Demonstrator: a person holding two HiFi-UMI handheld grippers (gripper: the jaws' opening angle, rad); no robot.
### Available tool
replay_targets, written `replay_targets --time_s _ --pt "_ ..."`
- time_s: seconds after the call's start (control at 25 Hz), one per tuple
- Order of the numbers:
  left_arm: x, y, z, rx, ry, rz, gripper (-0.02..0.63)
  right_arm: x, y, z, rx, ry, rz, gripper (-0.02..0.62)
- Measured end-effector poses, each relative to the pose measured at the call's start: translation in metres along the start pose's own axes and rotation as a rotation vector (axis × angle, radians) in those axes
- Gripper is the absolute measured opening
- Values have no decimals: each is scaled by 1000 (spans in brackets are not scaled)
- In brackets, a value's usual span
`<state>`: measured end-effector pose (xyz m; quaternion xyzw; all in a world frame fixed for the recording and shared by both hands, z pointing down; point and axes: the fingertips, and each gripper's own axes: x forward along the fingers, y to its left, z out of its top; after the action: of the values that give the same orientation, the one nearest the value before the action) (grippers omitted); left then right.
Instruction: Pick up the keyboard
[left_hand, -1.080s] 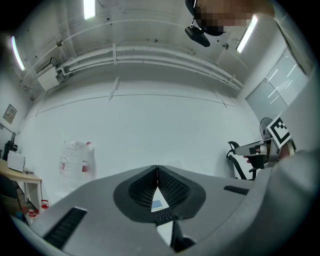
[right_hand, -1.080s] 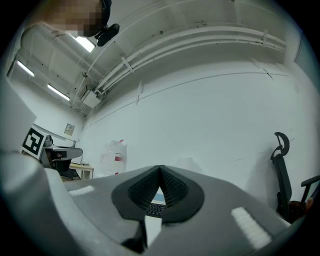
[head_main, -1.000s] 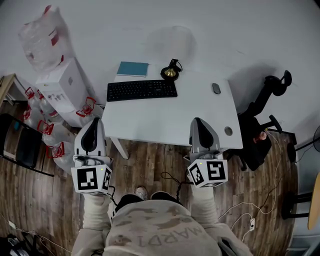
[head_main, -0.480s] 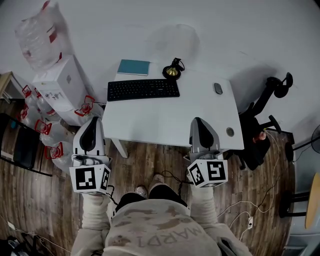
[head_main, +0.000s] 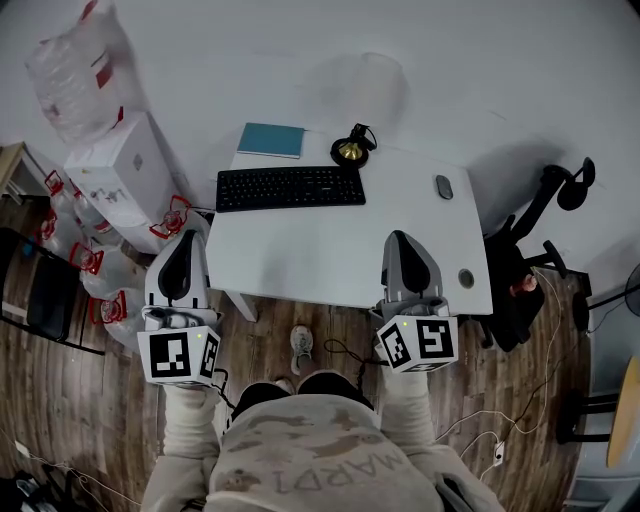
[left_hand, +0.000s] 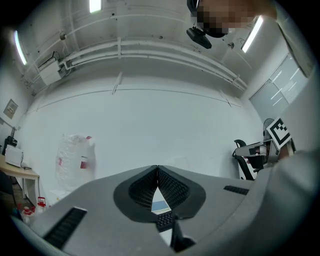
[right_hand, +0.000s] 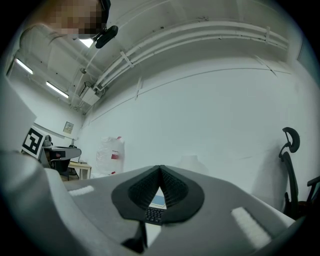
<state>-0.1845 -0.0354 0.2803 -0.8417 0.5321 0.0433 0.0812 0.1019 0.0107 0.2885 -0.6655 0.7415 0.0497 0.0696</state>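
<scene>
- Holding nothing, the left claw (head_main: 184, 243) and the right claw (head_main: 399, 238) each have their jaws pressed together.
- The left claw hangs just off the table's (head_main: 320, 262) near left corner, and the right over its near edge.
- The keyboard (head_main: 290, 188) lies flat toward the far left of the table, well apart from both claws.
- Nothing is done yet, I judge: reaching, opening, gripping and lifting are all left.

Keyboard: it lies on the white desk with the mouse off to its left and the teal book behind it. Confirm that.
Not quite. The head view shows the mouse off to the right of the keyboard, not its left. The rest holds: the keyboard lies on the white desk, with the teal book behind it.
</scene>
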Motion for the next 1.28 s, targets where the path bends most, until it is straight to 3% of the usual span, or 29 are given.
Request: replay_targets --time_s 0.64,1.28 --pt "106 17 -12 2 -4 30 6 106 -45 -7 -2 -15 28 11" --pt "173 29 -29 24 24 92 6 188 -82 -27 16 6 83 11"
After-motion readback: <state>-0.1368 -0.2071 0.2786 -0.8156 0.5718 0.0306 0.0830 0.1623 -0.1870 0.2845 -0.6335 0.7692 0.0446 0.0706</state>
